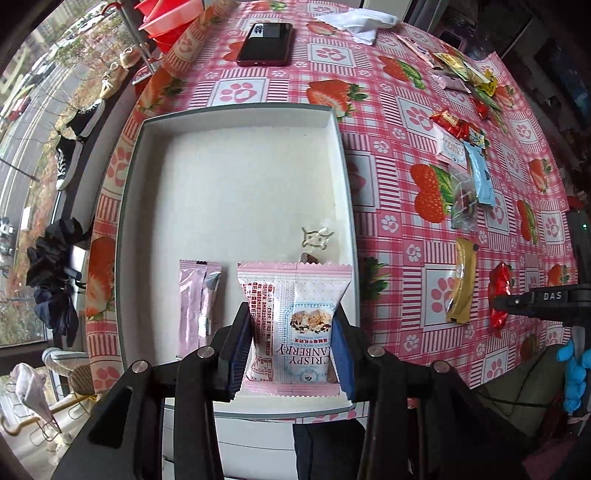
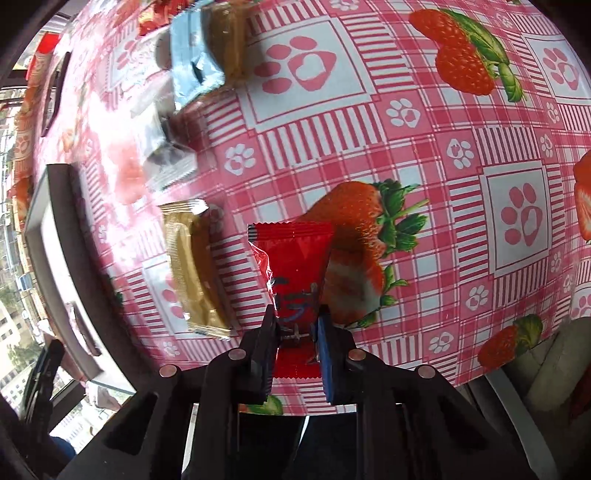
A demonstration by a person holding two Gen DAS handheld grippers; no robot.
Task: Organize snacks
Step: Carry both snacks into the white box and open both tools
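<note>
My left gripper (image 1: 291,332) is shut on a pink and white cranberry crisp packet (image 1: 293,317), held low over the near end of the white box (image 1: 155,206). A thin pink stick packet (image 1: 197,306) lies in the box to its left. My right gripper (image 2: 295,328) is shut on a red snack packet (image 2: 293,266) on the strawberry tablecloth (image 2: 406,147). A gold packet (image 2: 194,269) lies just left of it. In the left wrist view the right gripper (image 1: 517,301) shows at the right edge by the red packet (image 1: 498,295) and the gold packet (image 1: 461,280).
More snacks lie in a loose row on the cloth: a light blue packet (image 1: 482,173), a clear one (image 1: 461,199), red and yellow ones (image 1: 469,74) further back. A black phone (image 1: 266,42), a white cloth (image 1: 362,22) and red bowls (image 1: 166,18) sit at the far end.
</note>
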